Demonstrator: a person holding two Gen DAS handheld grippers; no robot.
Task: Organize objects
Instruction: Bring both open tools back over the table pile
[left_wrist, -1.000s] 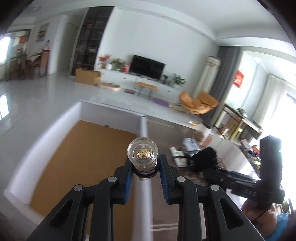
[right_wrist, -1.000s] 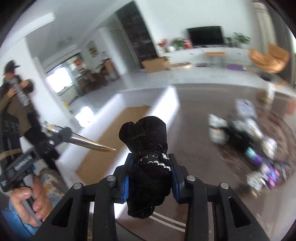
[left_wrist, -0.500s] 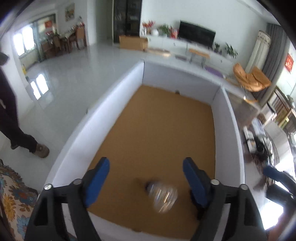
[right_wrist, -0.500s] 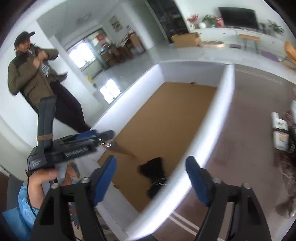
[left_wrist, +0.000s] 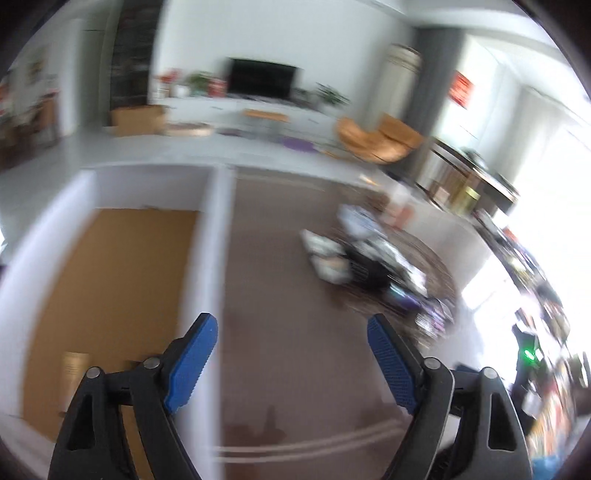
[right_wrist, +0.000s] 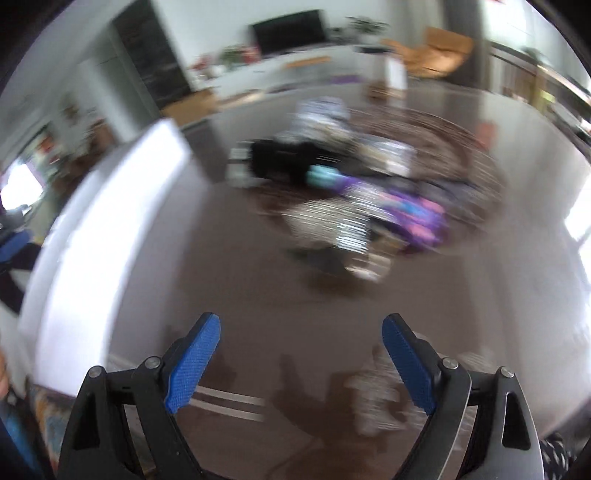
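Note:
My left gripper (left_wrist: 291, 321) hangs over the brown tabletop (left_wrist: 295, 369), its jaws wide and still opening, with nothing between them. Left of it stands the white-walled box (left_wrist: 218, 229) with a cardboard floor, where a pale blurred item (left_wrist: 74, 365) lies. My right gripper (right_wrist: 302, 319) is also empty, its jaws opening above the tabletop (right_wrist: 240, 295). Ahead of it lies a blurred heap of objects (right_wrist: 351, 206), with a black item (right_wrist: 280, 158) and a purple packet (right_wrist: 417, 214). The same heap (left_wrist: 369, 266) shows at the right in the left wrist view.
The box's white wall (right_wrist: 103, 229) runs along the left of the right wrist view. A black device with a green light (left_wrist: 528, 356) sits at the far right in the left wrist view. A living room with a TV (left_wrist: 262, 81) and an orange chair (left_wrist: 380, 142) lies behind.
A second ago the left gripper held a glass knob and the right a black cloth item. Both opened and dropped them into the box, then swung right over the table toward the heap.

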